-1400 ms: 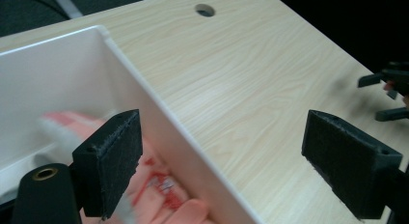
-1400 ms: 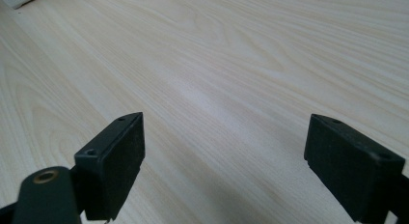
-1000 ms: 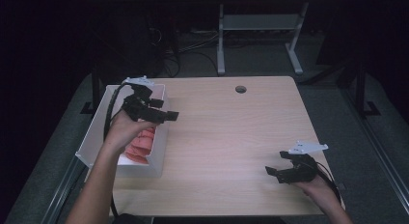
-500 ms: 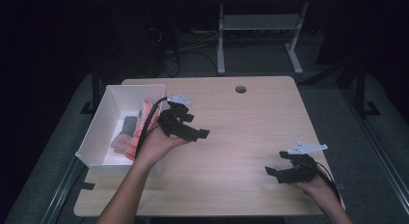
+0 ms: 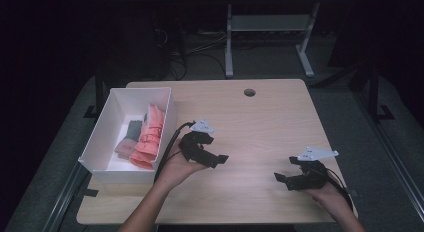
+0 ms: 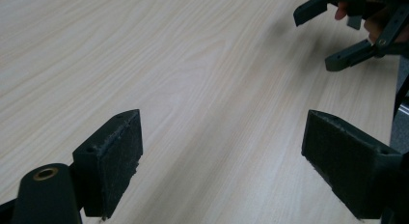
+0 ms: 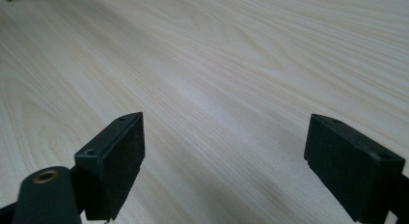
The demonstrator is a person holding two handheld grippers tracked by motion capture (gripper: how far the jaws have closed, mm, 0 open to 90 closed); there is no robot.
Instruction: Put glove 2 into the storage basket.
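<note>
A person sits at a light wooden table (image 5: 260,117) holding a black gripper in each hand. The left gripper (image 5: 220,159) hovers over the table near its middle, just to the right of a white bin (image 5: 95,142) that stands at the table's left edge. Its jaws are spread wide with nothing between them, only bare wood below, as the left gripper view shows. The bin holds a folded pink cloth (image 5: 149,137) leaning along its right wall, with two small flat pieces beside it, one dark grey (image 5: 133,128) and one paler (image 5: 124,146). The pink cloth is the nearest thing to the left gripper, apart from it and inside the bin.

The right gripper (image 5: 282,178) rests low over the table near the front right corner, well apart from the bin. Its jaws are also spread wide and empty, pointing left across bare wood. A round hole (image 5: 249,92) sits near the table's far edge.
</note>
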